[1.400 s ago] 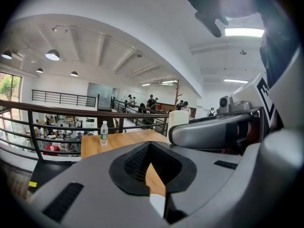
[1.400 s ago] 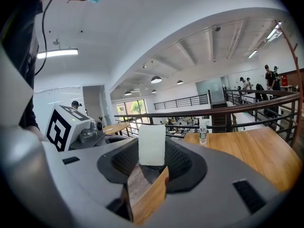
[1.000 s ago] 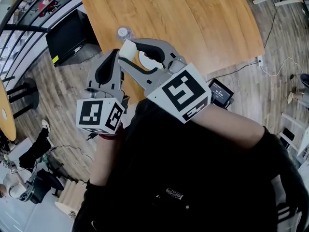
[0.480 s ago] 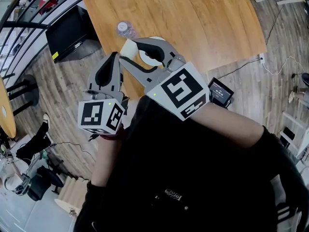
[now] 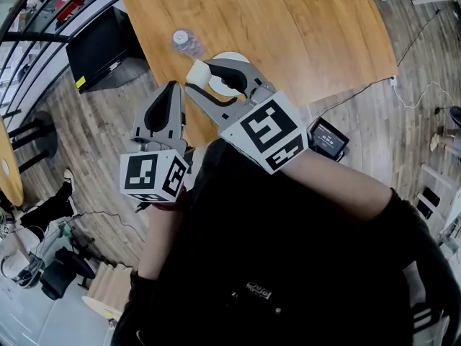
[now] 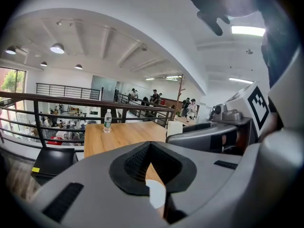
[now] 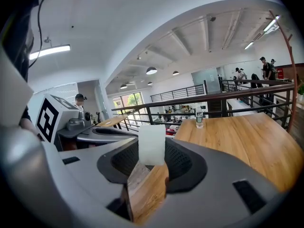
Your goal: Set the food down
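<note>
The food is a white block point(image 5: 197, 71) point(image 7: 152, 144), and my right gripper point(image 5: 204, 73) point(image 7: 152, 152) is shut on it at the jaw tips. It hangs above the near edge of the wooden table point(image 5: 288, 27), just beside a white plate point(image 5: 229, 56). To its left, over the floor short of the table, my left gripper point(image 5: 171, 91) point(image 6: 150, 145) has its jaws together and nothing in them. Part of the white plate point(image 6: 157, 194) shows through the gap under its pads.
A clear water bottle point(image 5: 184, 42) point(image 6: 108, 121) point(image 7: 199, 117) stands on the table beyond the plate. A black cabinet point(image 5: 101, 49) sits left of the table by a railing. A small dark device point(image 5: 328, 139) and cables lie on the floor at right.
Both grippers have sunk a little. The right one has carried the white block slightly right, and more of the plate now shows past its jaws.
</note>
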